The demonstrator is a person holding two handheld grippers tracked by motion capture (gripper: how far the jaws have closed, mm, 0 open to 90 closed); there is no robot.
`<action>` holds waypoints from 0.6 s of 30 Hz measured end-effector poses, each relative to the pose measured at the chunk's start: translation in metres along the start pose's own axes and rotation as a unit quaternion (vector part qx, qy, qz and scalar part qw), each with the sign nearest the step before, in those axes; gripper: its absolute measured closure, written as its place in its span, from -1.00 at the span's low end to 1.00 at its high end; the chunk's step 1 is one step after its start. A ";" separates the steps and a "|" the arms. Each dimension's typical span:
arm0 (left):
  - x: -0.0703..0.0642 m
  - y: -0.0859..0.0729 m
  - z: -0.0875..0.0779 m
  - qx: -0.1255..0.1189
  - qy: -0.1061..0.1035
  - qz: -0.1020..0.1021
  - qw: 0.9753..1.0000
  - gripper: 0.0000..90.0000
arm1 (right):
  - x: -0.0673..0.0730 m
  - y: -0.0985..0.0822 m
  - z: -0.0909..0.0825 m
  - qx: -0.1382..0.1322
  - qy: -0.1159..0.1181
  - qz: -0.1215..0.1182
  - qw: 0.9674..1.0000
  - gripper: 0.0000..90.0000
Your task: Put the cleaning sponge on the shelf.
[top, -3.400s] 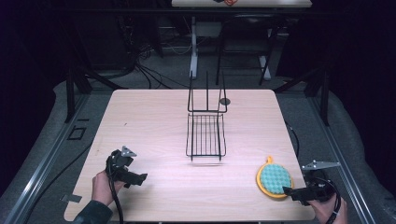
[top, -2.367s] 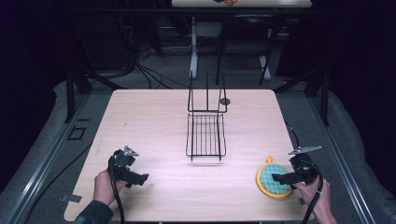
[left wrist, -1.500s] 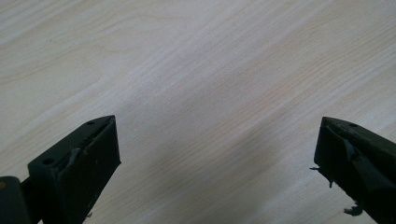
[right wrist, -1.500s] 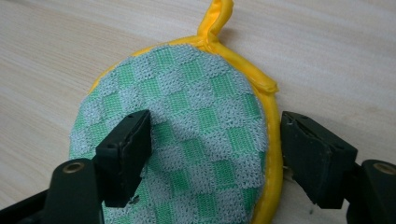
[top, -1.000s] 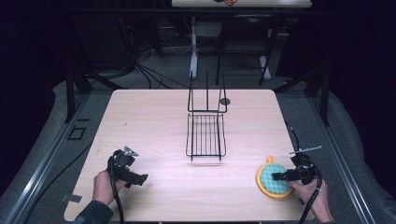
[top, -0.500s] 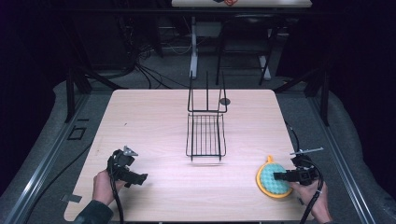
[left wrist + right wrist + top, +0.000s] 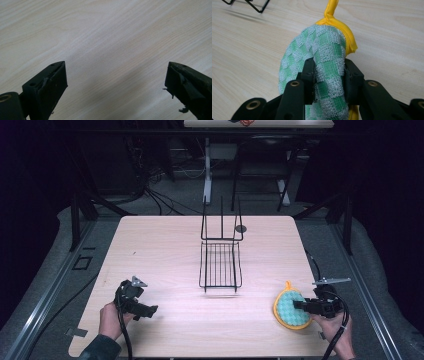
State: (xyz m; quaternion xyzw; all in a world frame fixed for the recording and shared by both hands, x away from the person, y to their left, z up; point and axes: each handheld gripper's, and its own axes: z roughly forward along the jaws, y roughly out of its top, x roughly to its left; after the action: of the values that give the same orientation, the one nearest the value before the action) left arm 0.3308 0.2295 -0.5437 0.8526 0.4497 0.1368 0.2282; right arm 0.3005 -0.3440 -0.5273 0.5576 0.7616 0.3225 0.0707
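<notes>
A round green-checked pot holder (image 7: 290, 309) with a yellow rim and loop lies at the table's front right. My right gripper (image 7: 301, 305) is shut on its right part. In the right gripper view the cloth (image 7: 322, 50) is bunched and folded between the two black jaws of that gripper (image 7: 329, 80). My left gripper (image 7: 149, 310) rests at the front left, held by a hand. In the left gripper view it (image 7: 115, 82) is open, with only bare wood between its jaws.
A black wire rack (image 7: 220, 259) stands in the middle of the light wooden table (image 7: 165, 240), its upright part at the far end; its corner (image 7: 249, 5) shows in the right gripper view. A small dark disc (image 7: 241, 228) lies beside it. Cables trail off both grippers.
My right gripper moved in from the table's front right edge onto the pot holder and shut on it, bunching the cloth. The left gripper stayed still.
</notes>
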 end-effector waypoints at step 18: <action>0.000 0.000 0.000 -0.002 0.004 -0.002 1.000 -0.91 | 0.016 0.012 -0.019 -0.032 0.014 -0.015 0.999 0.48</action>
State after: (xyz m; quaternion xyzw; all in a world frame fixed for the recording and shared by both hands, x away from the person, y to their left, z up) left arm 0.3310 0.2296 -0.5436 0.8506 0.4519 0.1409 0.2287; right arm 0.2956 -0.3357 -0.5021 0.5384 0.7603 0.3539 0.0828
